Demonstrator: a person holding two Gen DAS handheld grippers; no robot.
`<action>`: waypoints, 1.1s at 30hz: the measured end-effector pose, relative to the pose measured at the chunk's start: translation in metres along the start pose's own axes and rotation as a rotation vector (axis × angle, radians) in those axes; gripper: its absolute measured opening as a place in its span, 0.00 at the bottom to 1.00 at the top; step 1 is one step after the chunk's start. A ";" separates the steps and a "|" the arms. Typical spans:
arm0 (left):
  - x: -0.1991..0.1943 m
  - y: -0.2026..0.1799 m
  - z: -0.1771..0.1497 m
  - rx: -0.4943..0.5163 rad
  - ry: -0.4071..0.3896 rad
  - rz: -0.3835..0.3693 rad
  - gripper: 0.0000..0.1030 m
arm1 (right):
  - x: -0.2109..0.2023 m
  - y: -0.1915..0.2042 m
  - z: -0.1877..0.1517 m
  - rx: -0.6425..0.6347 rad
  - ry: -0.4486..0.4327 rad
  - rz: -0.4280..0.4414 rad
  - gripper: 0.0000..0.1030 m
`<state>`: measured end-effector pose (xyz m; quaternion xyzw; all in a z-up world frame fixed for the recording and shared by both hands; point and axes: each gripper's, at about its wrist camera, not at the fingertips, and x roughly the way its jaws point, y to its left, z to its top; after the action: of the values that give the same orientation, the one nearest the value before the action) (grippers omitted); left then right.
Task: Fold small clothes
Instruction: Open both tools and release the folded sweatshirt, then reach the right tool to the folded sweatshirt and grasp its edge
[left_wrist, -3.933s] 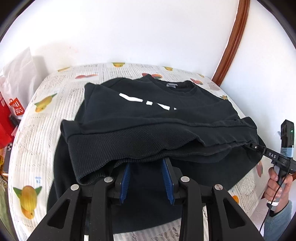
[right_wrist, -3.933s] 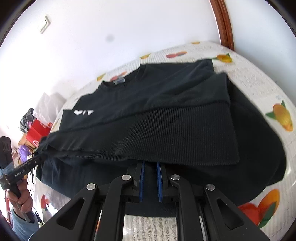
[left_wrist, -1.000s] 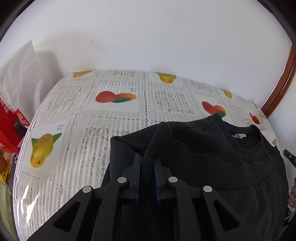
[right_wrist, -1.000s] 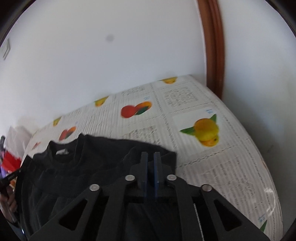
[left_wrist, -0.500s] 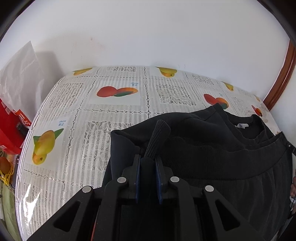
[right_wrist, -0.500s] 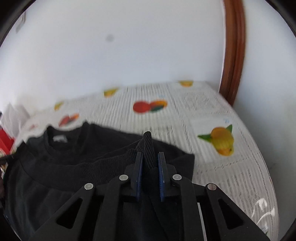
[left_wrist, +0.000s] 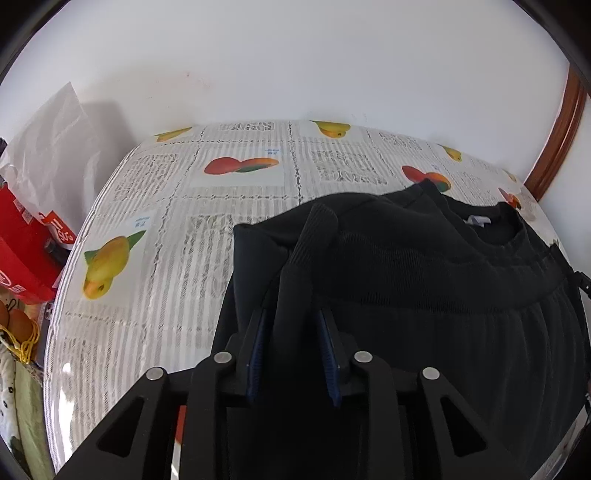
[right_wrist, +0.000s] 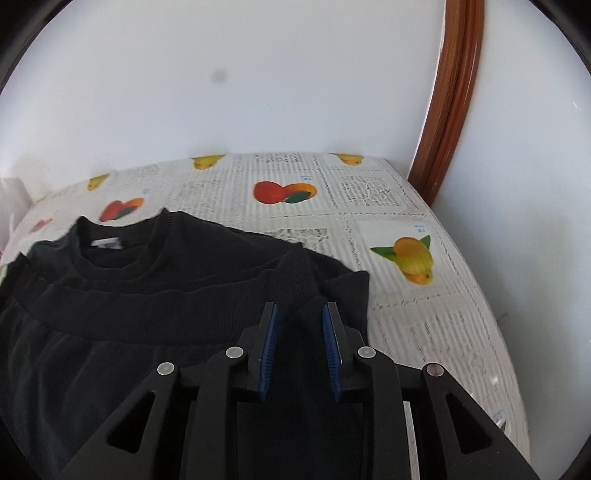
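Showing blank white neck tag (right_wrist: 106, 243) on black sweatshirt (right_wrist: 110, 332), no legible txt.

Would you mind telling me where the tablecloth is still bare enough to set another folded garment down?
Bare tablecloth lies between the black sweatshirt and the wall, widest toward the red bag. A narrower strip runs beside the wooden frame. The near side is covered by the sweatshirt.
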<state>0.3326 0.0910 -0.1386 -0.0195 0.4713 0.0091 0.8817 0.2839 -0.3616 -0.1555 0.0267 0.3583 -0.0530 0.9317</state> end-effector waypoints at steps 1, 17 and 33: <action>-0.003 0.001 -0.003 0.002 0.003 0.006 0.32 | -0.005 0.003 -0.003 0.014 0.003 0.024 0.25; -0.066 0.036 -0.097 0.081 0.020 0.056 0.40 | -0.043 0.024 -0.089 -0.002 0.031 0.065 0.34; -0.098 0.052 -0.149 0.026 -0.034 0.028 0.42 | -0.100 -0.035 -0.145 0.076 0.025 -0.021 0.35</action>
<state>0.1527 0.1367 -0.1412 -0.0012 0.4564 0.0157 0.8896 0.1101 -0.3757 -0.1966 0.0588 0.3678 -0.0760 0.9249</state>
